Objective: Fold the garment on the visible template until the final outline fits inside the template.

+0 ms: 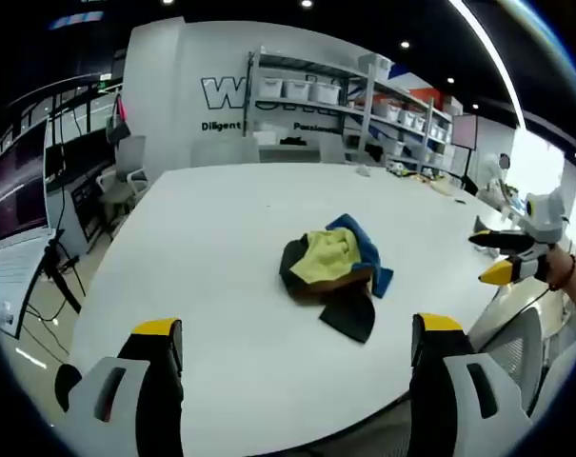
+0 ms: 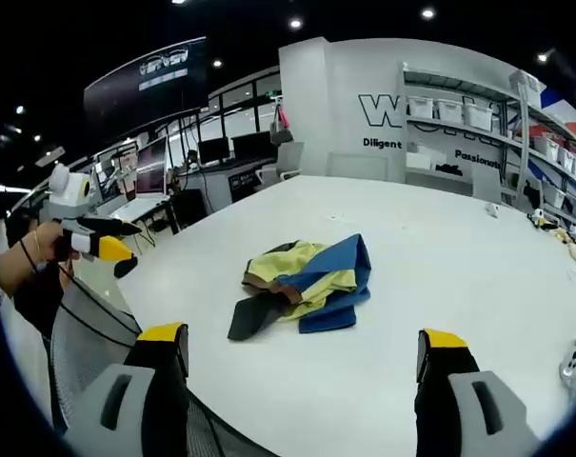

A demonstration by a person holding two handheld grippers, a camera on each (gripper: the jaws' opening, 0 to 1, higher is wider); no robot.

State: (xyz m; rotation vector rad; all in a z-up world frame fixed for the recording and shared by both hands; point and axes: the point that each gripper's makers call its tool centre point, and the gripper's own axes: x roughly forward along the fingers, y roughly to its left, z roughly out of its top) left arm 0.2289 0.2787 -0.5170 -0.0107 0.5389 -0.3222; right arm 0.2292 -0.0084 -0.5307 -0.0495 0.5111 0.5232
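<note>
A crumpled garment [image 1: 333,268], yellow, blue, brown and black, lies in a heap on the white table [image 1: 211,248]. In the left gripper view my left gripper [image 1: 297,325] hovers open over the table's near edge, short of the heap and touching nothing. My right gripper [image 1: 494,257] enters from the right, held in a hand beyond the table's edge, jaws apart. In the right gripper view the garment [image 2: 305,281] lies just ahead of my open right gripper [image 2: 302,335]. The left gripper [image 2: 119,240] shows at far left, off the table [image 2: 440,257], also open.
A mesh chair back [image 2: 88,333] stands against the table edge, and another chair [image 1: 516,343] by the right side. Small items [image 1: 402,169] sit at the table's far end. Shelves with white bins [image 1: 307,90] line the back wall. Desks with monitors [image 1: 21,181] stand at left.
</note>
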